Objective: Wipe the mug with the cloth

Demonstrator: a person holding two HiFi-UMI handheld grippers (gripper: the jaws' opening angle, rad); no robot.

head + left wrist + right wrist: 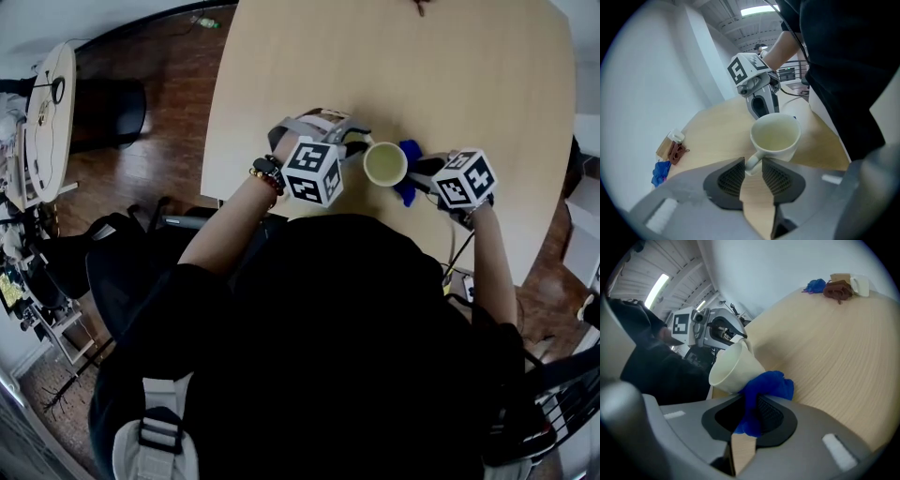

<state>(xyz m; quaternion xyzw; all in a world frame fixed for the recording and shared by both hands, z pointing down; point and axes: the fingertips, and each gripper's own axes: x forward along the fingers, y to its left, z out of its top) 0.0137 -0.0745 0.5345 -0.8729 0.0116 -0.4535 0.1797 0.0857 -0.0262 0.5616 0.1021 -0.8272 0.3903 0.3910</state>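
Note:
A cream mug (385, 163) stands upright near the table's front edge, between my two grippers. In the left gripper view the mug (774, 137) is close in front. Its handle (753, 161) sits in the gap of my left gripper (753, 165), whose jaws stand apart without pressing on it. My right gripper (751, 401) is shut on a blue cloth (764, 387), and the bunched cloth rests against the mug's (733, 369) outer wall. From above, the cloth (407, 174) shows on the mug's right side, in front of the right gripper (424, 171).
The pale wooden table (394, 66) stretches away from me. Small items lie at its far end: a brown bundle (838, 288), a little box (858, 285) and a blue scrap (815, 285). Dark chairs (103, 253) and wooden floor (159, 141) lie to the left.

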